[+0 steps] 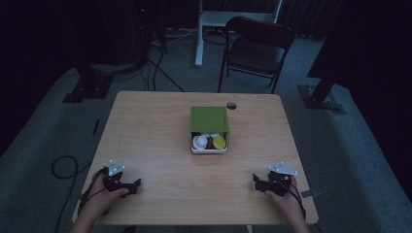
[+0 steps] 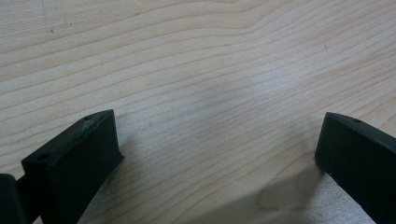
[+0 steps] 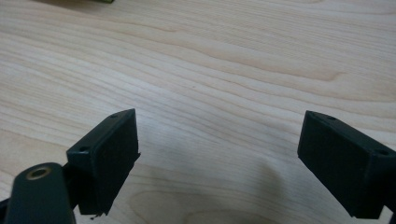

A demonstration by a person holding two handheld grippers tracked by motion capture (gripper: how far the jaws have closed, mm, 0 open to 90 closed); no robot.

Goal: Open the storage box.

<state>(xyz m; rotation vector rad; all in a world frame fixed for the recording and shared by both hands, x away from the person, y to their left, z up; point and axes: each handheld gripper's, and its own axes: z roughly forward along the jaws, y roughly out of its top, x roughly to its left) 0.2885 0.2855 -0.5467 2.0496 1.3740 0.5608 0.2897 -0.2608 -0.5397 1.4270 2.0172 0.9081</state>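
Observation:
A white box (image 1: 209, 148) with a green lid (image 1: 209, 119) slid partly back sits at the middle of the wooden table (image 1: 155, 141). Inside its open front part lie a white round piece (image 1: 200, 141), a yellow-green one (image 1: 219, 141) and a dark one between them. My left gripper (image 1: 134, 186) rests near the front left corner, jaws wide apart over bare wood (image 2: 215, 116). My right gripper (image 1: 255, 181) rests near the front right corner, also open, with nothing between its jaws over bare wood (image 3: 219, 121). A green sliver (image 3: 88, 1) of the lid shows at the top edge of the right gripper view.
A round cable hole (image 1: 231, 105) is in the table's far edge. Behind the table stand a dark folding chair (image 1: 256, 48) and a white desk leg (image 1: 198, 36). Cables (image 1: 63, 167) trail on the grey carpet at left.

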